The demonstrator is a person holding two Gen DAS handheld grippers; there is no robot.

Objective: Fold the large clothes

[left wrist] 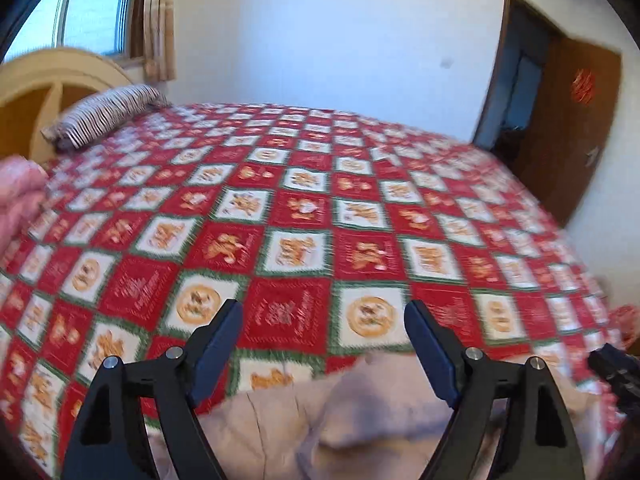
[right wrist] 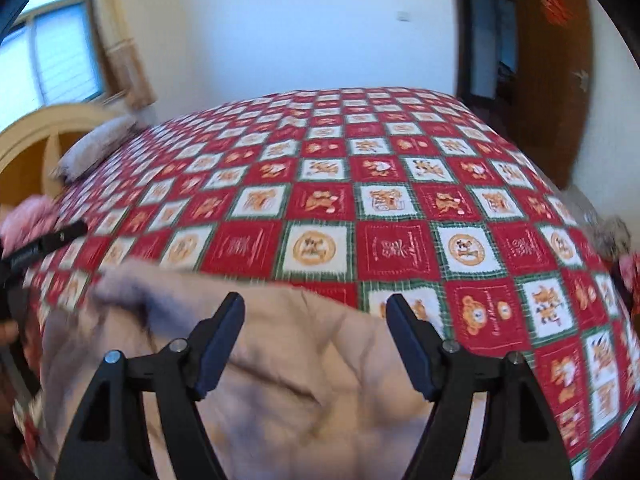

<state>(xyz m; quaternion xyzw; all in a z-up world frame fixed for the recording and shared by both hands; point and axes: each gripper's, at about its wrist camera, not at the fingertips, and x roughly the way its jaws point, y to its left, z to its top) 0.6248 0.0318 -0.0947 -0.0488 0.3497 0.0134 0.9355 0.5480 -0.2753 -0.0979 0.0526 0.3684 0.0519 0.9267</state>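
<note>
A beige quilted garment [left wrist: 360,412] lies crumpled on the near part of a bed spread with a red, white and green checked quilt [left wrist: 304,208]. My left gripper [left wrist: 324,306] hangs open above the garment's far edge, nothing between its fingers. In the right wrist view the same garment [right wrist: 300,360] spreads under my right gripper [right wrist: 315,300], which is also open and holds nothing. The left gripper's black body [right wrist: 48,244] shows at that view's left edge, and the right gripper's body [left wrist: 616,372] at the left wrist view's right edge. Both pictures are blurred.
A striped pillow [left wrist: 108,114] lies against the wooden headboard [left wrist: 44,80] at far left, under a window [left wrist: 92,8]. A pink cloth heap [right wrist: 32,216] sits at the bed's left side. A brown door [left wrist: 572,128] stands open beyond the bed's right corner.
</note>
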